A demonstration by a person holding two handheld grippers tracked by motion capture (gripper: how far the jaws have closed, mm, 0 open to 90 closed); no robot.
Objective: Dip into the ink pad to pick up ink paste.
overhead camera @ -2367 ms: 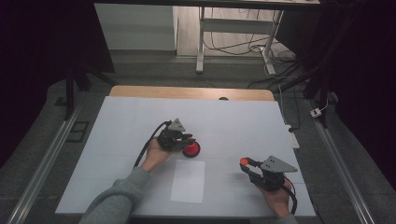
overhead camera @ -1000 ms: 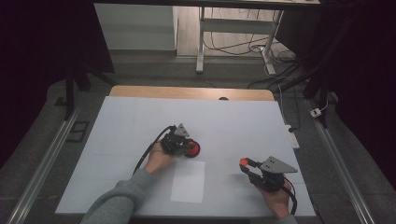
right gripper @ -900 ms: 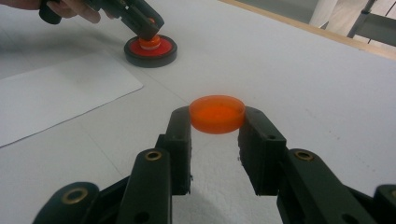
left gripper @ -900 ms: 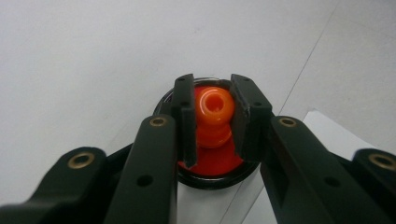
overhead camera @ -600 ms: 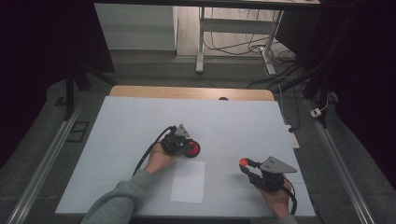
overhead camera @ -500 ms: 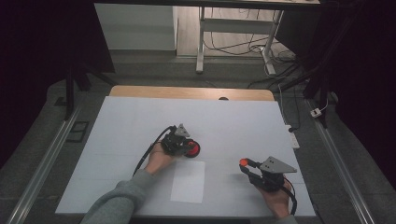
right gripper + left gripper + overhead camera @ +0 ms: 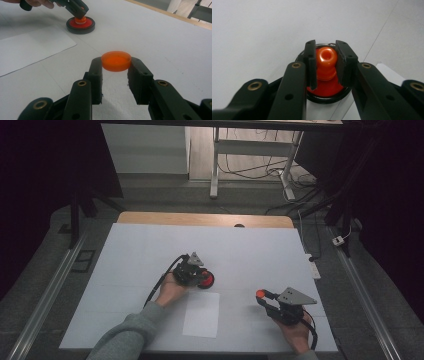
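A red disc in a black ring (image 7: 205, 280) lies mid-table, with an orange knob (image 7: 326, 58) on top. My left gripper (image 7: 201, 276) is tilted down over it, and the jaws are shut on that knob (image 7: 325, 53). The right gripper view shows the same grip far off at its upper left (image 7: 80, 13). To the near right, my right gripper (image 7: 261, 295) holds a flat orange puck (image 7: 116, 60) by its edges, just above the white tabletop (image 7: 250, 245). The puck sits pinched between the two pads (image 7: 115, 67).
A white sheet of paper (image 7: 201, 314) lies near the front edge between the two hands. A wooden strip (image 7: 205, 219) runs along the table's far edge. A white power strip (image 7: 313, 266) lies off the right side, and metal rails flank both sides.
Since the earliest frame my left gripper has shifted slightly toward the near right over the red disc. Over the last second neither hand has moved.
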